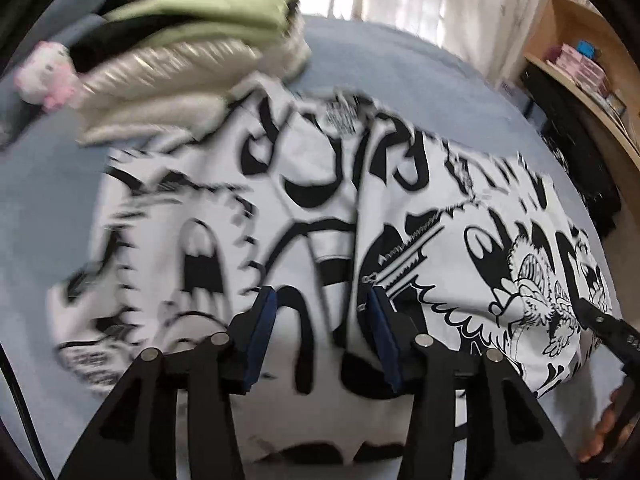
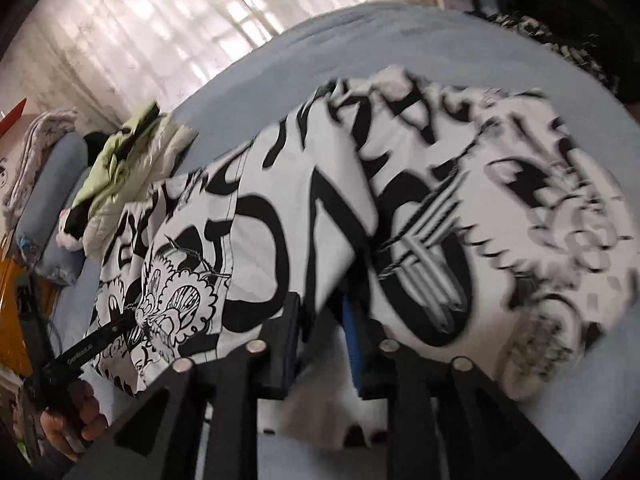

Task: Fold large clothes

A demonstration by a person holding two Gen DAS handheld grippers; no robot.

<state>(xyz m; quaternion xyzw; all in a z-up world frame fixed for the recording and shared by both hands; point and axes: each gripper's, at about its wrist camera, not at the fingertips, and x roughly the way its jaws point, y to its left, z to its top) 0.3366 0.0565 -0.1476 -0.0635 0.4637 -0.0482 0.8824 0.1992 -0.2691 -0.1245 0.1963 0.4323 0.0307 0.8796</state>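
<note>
A large white garment with bold black cartoon print (image 1: 312, 208) lies spread on a blue bed (image 1: 400, 60); it also fills the right wrist view (image 2: 400, 208). My left gripper (image 1: 320, 300) hovers low over the garment's near part, jaws apart, nothing between the blue pads (image 1: 262, 332). My right gripper (image 2: 320, 312) has its jaws fairly close with a fold of the garment's near edge between them. The right gripper also shows at the right edge of the left wrist view (image 1: 600, 320), and the left gripper at the lower left of the right wrist view (image 2: 104, 336).
A stack of folded clothes, green on top (image 1: 192, 52), sits at the bed's far left next to a pink plush toy (image 1: 44, 76). A wooden shelf (image 1: 580, 40) stands to the right. Curtained windows (image 2: 140, 32) lie behind the bed.
</note>
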